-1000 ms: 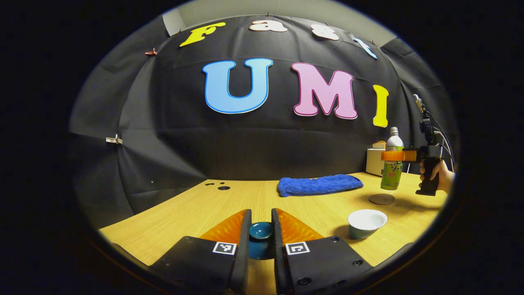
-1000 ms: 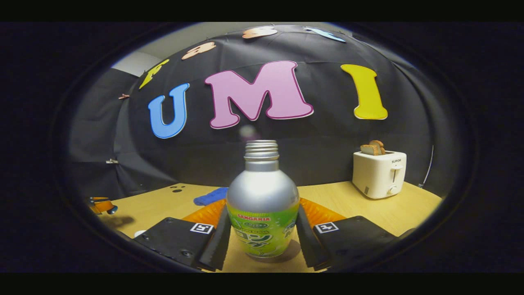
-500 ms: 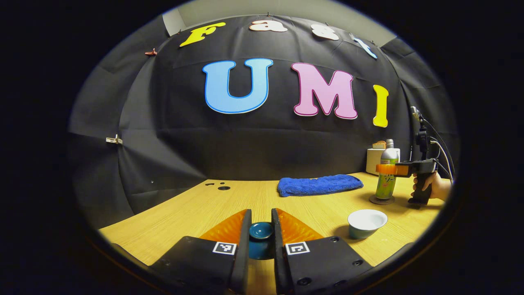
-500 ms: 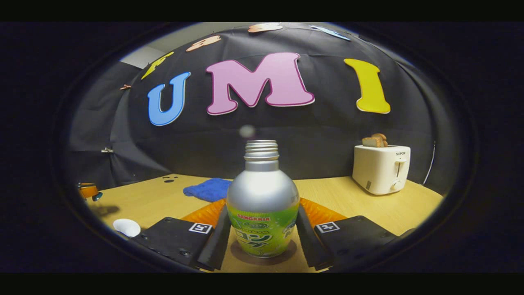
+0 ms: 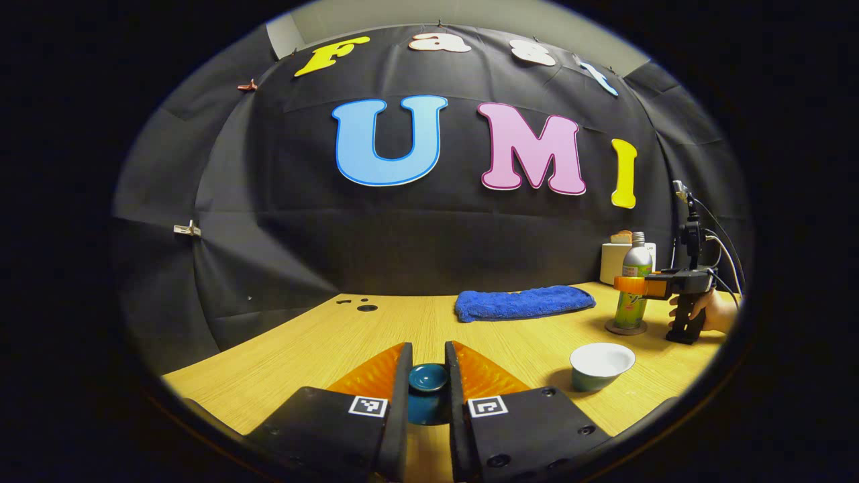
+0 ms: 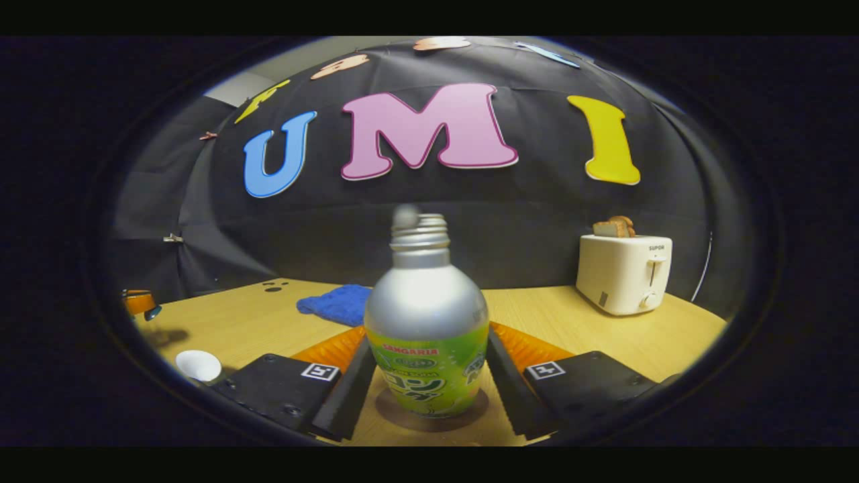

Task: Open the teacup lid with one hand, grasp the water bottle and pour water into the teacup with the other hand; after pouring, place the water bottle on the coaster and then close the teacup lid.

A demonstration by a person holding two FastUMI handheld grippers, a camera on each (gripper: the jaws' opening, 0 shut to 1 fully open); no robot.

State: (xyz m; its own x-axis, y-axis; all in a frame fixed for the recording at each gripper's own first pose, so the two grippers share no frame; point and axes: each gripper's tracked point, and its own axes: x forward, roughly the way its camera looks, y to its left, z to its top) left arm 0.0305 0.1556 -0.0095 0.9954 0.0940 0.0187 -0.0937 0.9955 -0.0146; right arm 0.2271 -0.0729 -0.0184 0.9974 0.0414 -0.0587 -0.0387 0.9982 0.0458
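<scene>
My left gripper (image 5: pixel 428 355) is held low over the table's near side, shut on the knob of the dark teal teacup lid (image 5: pixel 428 378). To its right the white-lined teacup (image 5: pixel 602 365) stands uncovered on the wooden table (image 5: pixel 322 349). Farther right, a silver and green water bottle (image 5: pixel 632 295) stands upright on the round dark coaster (image 5: pixel 625 328). My right gripper (image 6: pixel 429 335) is shut on the bottle (image 6: pixel 427 315) at its label, with the coaster (image 6: pixel 396 419) showing under the base. A hand (image 5: pixel 711 312) holds that gripper.
A folded blue towel (image 5: pixel 523 303) lies at the back of the table. A white toaster (image 6: pixel 623 274) with toast in it stands at the back right corner. Small holes (image 5: pixel 366 308) mark the tabletop at the back left.
The right gripper has brought the bottle down from above the coaster and set it on the coaster, then sunk a little along the bottle. The left gripper and lid have stayed still.
</scene>
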